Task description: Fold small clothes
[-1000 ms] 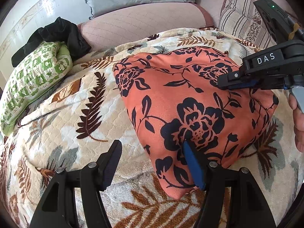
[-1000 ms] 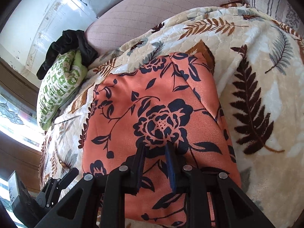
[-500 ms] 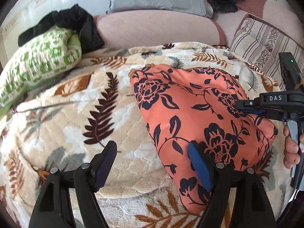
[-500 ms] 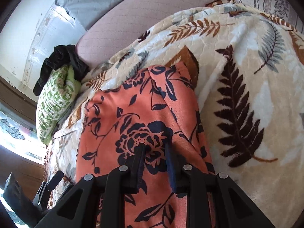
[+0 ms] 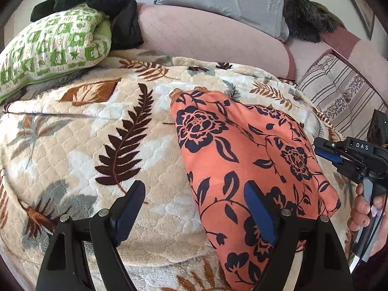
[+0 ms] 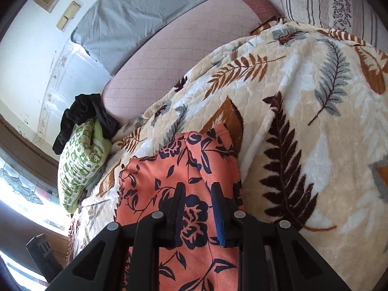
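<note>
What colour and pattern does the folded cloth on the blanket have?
The cloth is orange-coral with dark navy flowers and leaves; the left wrist view shows it best.

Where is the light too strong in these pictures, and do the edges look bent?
Right wrist view: the window at lower left is blown out white, and the leaf-print blanket bulges from fisheye distortion. Left wrist view: even daylight, sharp, the same curved edges.

"DAS" on right gripper [image 5: 326,149].

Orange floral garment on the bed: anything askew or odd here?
Yes. The orange floral garment lies as a skewed wedge, not squared, one edge puffed up off the leaf-print blanket. Also, a black garment sits crumpled on the green pillow.
</note>
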